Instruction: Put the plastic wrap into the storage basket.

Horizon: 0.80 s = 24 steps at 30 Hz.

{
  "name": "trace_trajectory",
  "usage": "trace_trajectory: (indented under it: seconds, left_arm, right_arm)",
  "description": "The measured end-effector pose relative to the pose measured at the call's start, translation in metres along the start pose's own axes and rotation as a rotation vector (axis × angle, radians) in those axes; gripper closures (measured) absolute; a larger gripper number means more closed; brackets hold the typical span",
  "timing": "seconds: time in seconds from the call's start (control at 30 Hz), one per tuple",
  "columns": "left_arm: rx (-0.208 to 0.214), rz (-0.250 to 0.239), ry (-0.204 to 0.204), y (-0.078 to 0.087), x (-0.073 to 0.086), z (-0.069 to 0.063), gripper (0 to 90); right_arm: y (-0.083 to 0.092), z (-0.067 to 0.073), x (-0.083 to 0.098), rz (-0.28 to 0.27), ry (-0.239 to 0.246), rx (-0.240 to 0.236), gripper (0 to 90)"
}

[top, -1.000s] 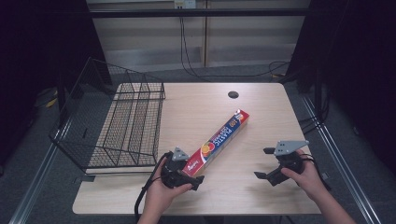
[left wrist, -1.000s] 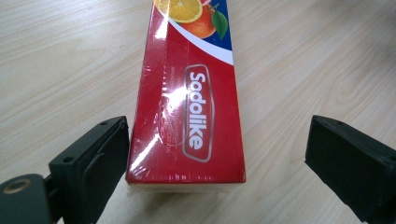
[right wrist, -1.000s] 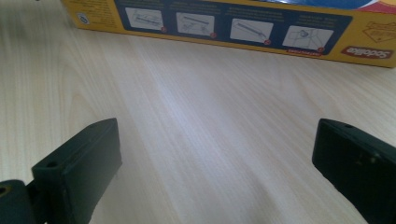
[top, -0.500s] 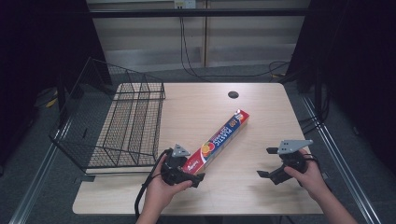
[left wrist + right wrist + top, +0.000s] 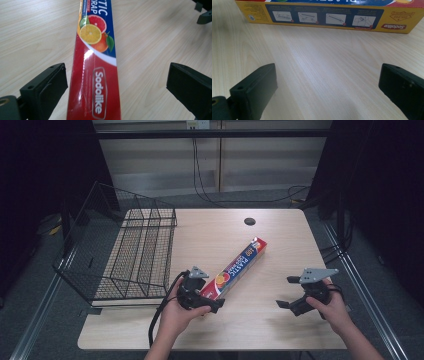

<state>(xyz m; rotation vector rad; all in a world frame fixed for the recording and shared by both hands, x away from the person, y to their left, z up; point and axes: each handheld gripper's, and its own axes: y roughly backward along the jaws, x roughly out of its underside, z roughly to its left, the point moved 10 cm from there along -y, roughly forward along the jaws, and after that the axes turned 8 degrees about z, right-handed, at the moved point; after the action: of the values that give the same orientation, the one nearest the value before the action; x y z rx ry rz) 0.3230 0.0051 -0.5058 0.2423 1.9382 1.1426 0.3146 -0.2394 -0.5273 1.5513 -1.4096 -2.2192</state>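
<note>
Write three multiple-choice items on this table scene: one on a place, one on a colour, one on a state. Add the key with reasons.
1. Where is the wire rack?
A. on the table's left side
B. on its right side
C. atop the box

2. What colour is the side of the plastic wrap box facing the right gripper?
A. green
B. yellow
C. white

3. How is the left gripper set?
A. shut on the box
B. shut beside it
C. open, fingers either side of the box

Key: A, the high view shows the rack at left; B, the right gripper view shows a yellow panel; C, the left gripper view shows gaps at both fingers.
</note>
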Motion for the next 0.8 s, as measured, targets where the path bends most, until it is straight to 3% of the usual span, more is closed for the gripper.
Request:
trace_trajectory:
  seconds: [0.17, 0.63, 0.8]
  left_arm:
    - [0.012, -0.003, 0.011, -0.004, -0.010, 0.002, 1.9]
    - [-0.024, 0.032, 0.028, -0.017, -0.030, 0.013, 2.9]
    - [-0.016, 0.040, 0.038, -0.022, -0.036, 0.015, 3.5]
  right_arm:
    - [0.001, -0.001, 0.001, -0.003, -0.004, -0.004, 1.7]
    - [0.001, 0.001, 0.000, -0.004, 0.005, -0.007, 1.6]
    - [0.001, -0.001, 0.001, -0.004, 0.006, -0.003, 1.7]
